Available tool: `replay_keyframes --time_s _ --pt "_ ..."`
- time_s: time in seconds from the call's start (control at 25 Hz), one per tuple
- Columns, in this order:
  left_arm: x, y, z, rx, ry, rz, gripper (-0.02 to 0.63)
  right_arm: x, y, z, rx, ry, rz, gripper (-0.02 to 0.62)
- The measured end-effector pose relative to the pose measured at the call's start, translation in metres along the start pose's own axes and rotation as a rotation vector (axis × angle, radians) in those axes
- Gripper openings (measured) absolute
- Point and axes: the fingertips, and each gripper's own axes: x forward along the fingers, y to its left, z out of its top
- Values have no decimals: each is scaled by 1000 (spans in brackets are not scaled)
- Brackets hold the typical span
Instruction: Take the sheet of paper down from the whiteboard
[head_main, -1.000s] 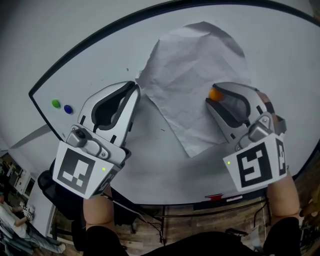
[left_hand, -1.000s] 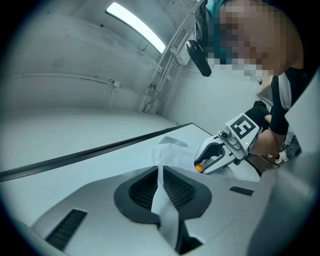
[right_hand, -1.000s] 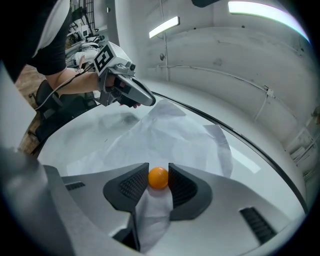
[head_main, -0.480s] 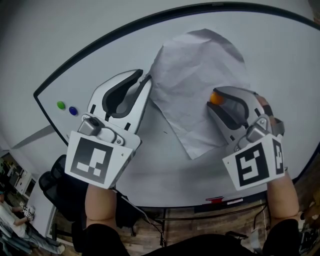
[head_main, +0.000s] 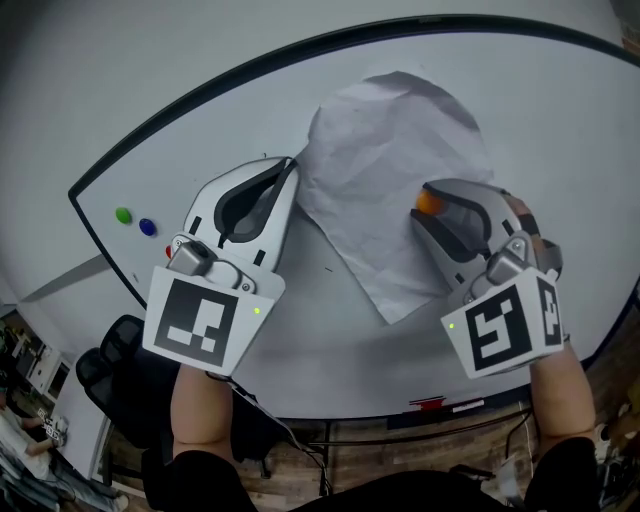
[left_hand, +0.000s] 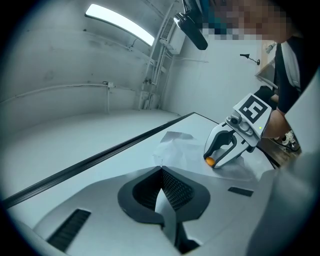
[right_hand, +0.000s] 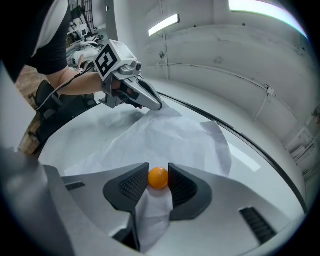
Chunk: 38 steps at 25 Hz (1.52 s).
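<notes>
A crumpled white sheet of paper (head_main: 390, 190) lies against the whiteboard (head_main: 560, 130). My left gripper (head_main: 290, 165) is shut on the sheet's left corner, with the jaws meeting at the paper's edge (left_hand: 175, 150) in the left gripper view. My right gripper (head_main: 428, 205) is over the sheet's right part, shut on a small orange ball magnet (right_hand: 158, 178) that sits on the paper (right_hand: 165, 140). Both pads touch the ball. The right gripper view also shows the left gripper (right_hand: 155, 106) at the sheet's far corner.
A green magnet (head_main: 123, 215) and a blue magnet (head_main: 147, 227) stick to the board's left end. A pen tray with a red marker (head_main: 430, 403) runs along the board's lower edge. A black office chair (head_main: 110, 370) stands below on the left.
My left gripper has shifted right and rolled a little, and the sheet's left corner has moved with it. The right gripper and the orange magnet have stayed put.
</notes>
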Motion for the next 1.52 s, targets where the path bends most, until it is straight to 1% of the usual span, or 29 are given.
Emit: replay_keyframes --time_s 0.16,0.28,0.36,0.48,0.56,0.68,0.96,1.24,1.4,1.52 --pt "0 -2 -2 5 8 -12 11 0 -1 -1 4 5 -6 127" --pt "0 -5 0 9 9 -21 11 -3 -1 2 5 1 5 127" --pt "-1 -7 2 7 4 -23 11 -10 0 10 4 -23 12 127" --pt "-1 -11 3 2 -5 -32 11 -21 -2 24 -10 -59 -5 127" --pt "0 -15 0 18 0 -44 11 -25 -5 30 -7 -80 -15 127" --pt "1 -25 -5 65 15 -70 11 -31 -9 33 5 -88 -26 127" --pt "-9 -52 -17 87 44 -140 11 -39 -14 35 23 -104 -37 127" --pt "-26 -87 -40 34 95 -197 11 -45 -30 32 57 -119 -71 127" --pt "-40 -114 -51 2 140 -234 11 -44 -30 30 77 -124 -68 127" --pt "-52 -132 -56 -30 160 -245 11 -39 -26 28 78 -122 -47 127"
